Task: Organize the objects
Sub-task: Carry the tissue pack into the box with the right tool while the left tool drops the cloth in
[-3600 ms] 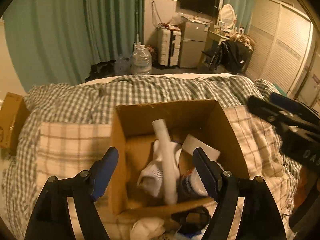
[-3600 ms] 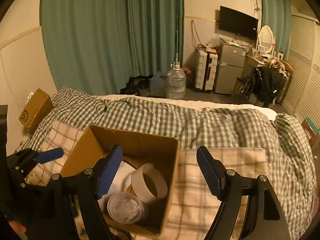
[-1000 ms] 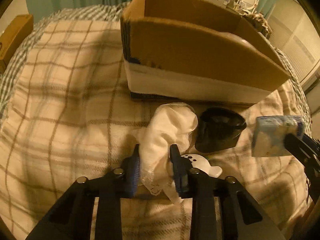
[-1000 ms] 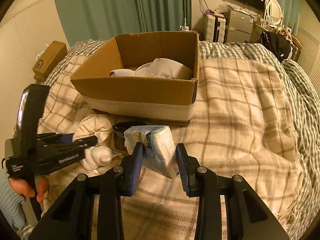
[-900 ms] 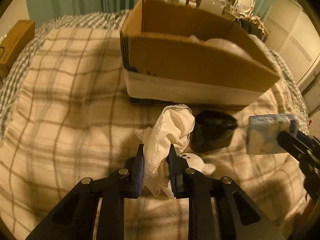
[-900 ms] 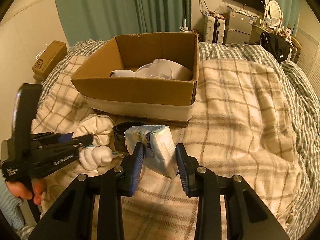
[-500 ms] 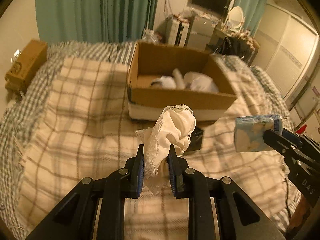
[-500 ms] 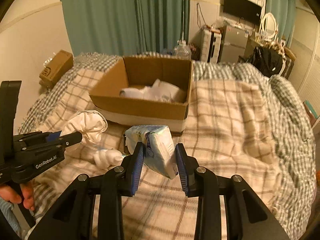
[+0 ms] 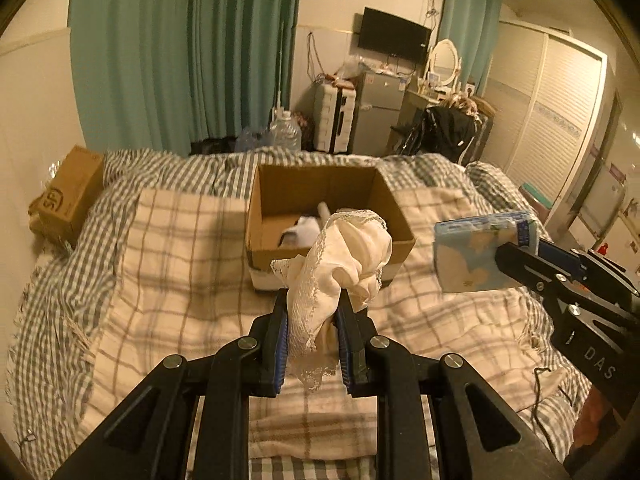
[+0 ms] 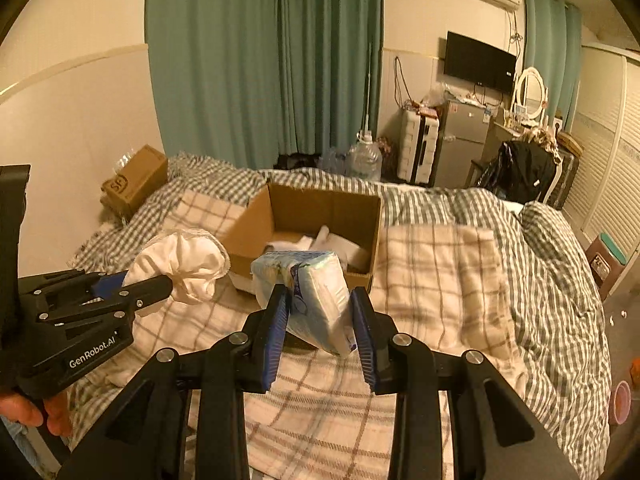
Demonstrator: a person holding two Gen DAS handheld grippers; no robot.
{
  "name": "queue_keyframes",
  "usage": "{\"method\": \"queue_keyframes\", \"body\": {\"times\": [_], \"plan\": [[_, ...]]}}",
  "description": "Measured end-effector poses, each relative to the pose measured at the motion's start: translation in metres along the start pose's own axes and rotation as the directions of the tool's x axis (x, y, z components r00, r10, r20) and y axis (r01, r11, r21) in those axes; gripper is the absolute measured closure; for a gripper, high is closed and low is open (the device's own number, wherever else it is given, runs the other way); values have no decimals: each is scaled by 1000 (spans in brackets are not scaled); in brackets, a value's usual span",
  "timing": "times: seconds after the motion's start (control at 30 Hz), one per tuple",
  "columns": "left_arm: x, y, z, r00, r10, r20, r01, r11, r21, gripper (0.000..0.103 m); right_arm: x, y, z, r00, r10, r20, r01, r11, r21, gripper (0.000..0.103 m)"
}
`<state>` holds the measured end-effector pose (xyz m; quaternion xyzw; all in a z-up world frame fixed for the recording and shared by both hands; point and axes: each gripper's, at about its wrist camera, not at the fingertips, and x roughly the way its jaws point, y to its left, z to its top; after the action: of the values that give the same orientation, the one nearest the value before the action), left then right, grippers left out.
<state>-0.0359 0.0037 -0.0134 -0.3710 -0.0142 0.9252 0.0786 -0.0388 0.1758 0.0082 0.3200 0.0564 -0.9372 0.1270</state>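
An open cardboard box (image 9: 276,188) sits on the bed and holds white items (image 9: 306,227); it also shows in the right wrist view (image 10: 316,204). My left gripper (image 9: 312,312) is shut on a bunched white lace-edged cloth (image 9: 348,252), held in the air in front of the box. My right gripper (image 10: 320,304) is shut on a pale blue tissue pack (image 10: 312,288), held up just short of the box. The pack also shows in the left wrist view (image 9: 480,252), to the right of the cloth. The cloth shows in the right wrist view (image 10: 188,260), at the left.
The bed has a beige plaid blanket (image 9: 180,264) over a green checked duvet (image 10: 560,248). A second cardboard box (image 9: 68,196) lies at the bed's left edge by the wall. Water jugs (image 10: 362,160), a suitcase and a small fridge stand beyond the bed.
Both grippers have risen well above the bed with the cloth and the tissue pack in them. The box's inside now shows from above. A black cup and a white item are out of view.
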Motion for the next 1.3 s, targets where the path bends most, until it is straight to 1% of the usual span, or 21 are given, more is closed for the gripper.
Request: {"method": "queue_keyframes", "body": {"times": [0.17, 0.37, 0.47, 0.6, 0.8, 0.9, 1.0, 1.1, 1.3], "plan": [[-3, -12, 20, 999, 2, 40, -5, 998, 56, 82, -6, -4, 15, 999, 7, 36, -7, 1000, -2, 72], [11, -20, 59, 998, -7, 63, 1, 996, 89, 82, -2, -9, 53, 996, 21, 87, -21, 1000, -2, 72], [23, -20, 83, 997, -10, 75, 4, 996, 89, 82, 6, -11, 77, 993, 42, 111, -42, 999, -6, 72], [50, -15, 116, 997, -6, 77, 1, 997, 74, 82, 24, -14, 104, 990, 49, 130, -47, 999, -17, 72], [95, -6, 143, 998, 13, 62, -17, 998, 59, 82, 69, -29, 134, 990, 63, 129, -65, 998, 8, 72], [120, -4, 146, 999, 19, 48, -22, 998, 58, 82, 96, -37, 139, 992, 65, 109, -67, 998, 16, 72], [146, -3, 143, 999, 31, 18, -32, 998, 48, 82, 126, -42, 138, 995, 67, 77, -69, 997, 21, 72], [171, 2, 132, 999, 41, -24, -40, 998, 38, 82, 157, -47, 124, 997, 75, 34, -77, 996, 39, 72], [212, 8, 109, 992, 56, -110, -54, 998, 21, 82, 204, -57, 98, 998, 35, -49, -32, 998, 52, 73]]}}
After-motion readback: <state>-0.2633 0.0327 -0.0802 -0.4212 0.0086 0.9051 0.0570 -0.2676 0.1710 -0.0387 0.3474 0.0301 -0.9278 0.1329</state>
